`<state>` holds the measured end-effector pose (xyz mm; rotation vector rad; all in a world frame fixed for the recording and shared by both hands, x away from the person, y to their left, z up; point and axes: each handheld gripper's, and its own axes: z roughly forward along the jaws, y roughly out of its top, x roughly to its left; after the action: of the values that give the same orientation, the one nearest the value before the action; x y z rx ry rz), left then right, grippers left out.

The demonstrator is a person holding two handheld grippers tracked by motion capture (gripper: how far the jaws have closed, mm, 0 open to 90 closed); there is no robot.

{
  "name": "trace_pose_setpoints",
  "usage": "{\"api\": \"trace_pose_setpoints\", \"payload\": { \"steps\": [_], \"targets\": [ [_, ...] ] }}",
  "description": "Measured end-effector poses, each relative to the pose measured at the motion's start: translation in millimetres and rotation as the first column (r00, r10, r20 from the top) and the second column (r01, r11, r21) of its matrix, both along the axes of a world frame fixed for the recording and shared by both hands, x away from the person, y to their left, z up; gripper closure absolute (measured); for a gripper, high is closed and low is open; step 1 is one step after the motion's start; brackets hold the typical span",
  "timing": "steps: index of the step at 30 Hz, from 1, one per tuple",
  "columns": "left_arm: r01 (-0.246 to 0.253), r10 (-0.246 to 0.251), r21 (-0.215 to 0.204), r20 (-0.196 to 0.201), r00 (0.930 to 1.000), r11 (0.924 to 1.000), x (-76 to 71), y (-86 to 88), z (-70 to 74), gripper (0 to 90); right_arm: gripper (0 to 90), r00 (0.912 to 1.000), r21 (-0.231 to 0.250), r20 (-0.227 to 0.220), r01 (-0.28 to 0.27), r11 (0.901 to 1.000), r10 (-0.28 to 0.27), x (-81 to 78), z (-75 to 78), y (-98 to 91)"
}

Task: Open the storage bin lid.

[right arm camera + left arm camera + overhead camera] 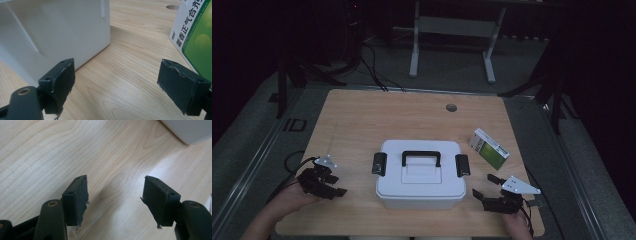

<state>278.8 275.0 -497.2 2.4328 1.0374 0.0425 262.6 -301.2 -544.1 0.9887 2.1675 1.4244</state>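
Wooden table: white black-handled box.

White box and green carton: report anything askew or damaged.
The white box sits square, lid on, both black latches down. The green carton lies skewed to the table edges. The left claw has frayed pad edges.

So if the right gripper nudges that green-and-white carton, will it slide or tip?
The carton lies flat on the wooden table, so it would probably slide rather than tip. It looks like thin cardboard: likely light, and may dent under a hard squeeze.
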Motion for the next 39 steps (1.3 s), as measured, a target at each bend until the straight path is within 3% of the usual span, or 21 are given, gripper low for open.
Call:
{"api": "trace_pose_setpoints", "payload": {
  "steps": [5, 14, 20, 25, 30, 34, 39],
  "targets": [
    [0.007, -0.007, 0.018, 0.015, 0.9999, 0.9998, 0.8, 2.6, 16.2, 37.5, 14.1, 1.0000, 0.000, -0.002, 0.000, 1.0000, 0.000, 0.2, -0.4, -0.1],
    [0.065, -0.066, 0.042, 0.022, 0.9976, 0.9970, 3.5, -1.2, 52.2, 37.5, 14.1, 1.0000, 0.000, -0.009, -0.002, 1.0000, 0.002, 0.3, -1.3, 0.1],
    [0.104, -0.105, 0.073, 0.007, 0.9945, 0.9919, 5.6, -7.0, 74.8, 37.4, 14.1, 0.9999, -0.005, -0.011, -0.005, 1.0000, 0.005, 0.3, -1.9, 0.9],
    [0.148, -0.148, 0.065, 0.002, 0.9889, 0.9869, 6.2, -15.4, 87.7, 37.5, 14.1, 0.9999, -0.002, -0.012, -0.003, 1.0000, 0.003, 0.1, -2.2, 0.5],
    [0.175, -0.176, 0.096, 0.002, 0.9844, 0.9799, 9.5, -25.9, 98.2, 37.6, 14.1, 0.9999, -0.012, -0.013, -0.004, 0.9999, 0.003, 0.4, -3.0, 1.6],
    [0.195, -0.196, 0.096, 0.006, 0.9805, 0.9761, 13.1, -33.4, 105.1, 37.5, 14.1, 0.9999, -0.009, -0.013, -0.003, 1.0000, 0.003, 0.2, -3.0, 1.7],
    [0.245, -0.247, 0.097, 0.012, 0.9688, 0.9646, 22.0, -54.7, 117.7, 37.6, 14.1, 0.9999, -0.013, -0.010, -0.006, 0.9999, 0.006, -0.1, -3.3, 1.8]
  ]
}}
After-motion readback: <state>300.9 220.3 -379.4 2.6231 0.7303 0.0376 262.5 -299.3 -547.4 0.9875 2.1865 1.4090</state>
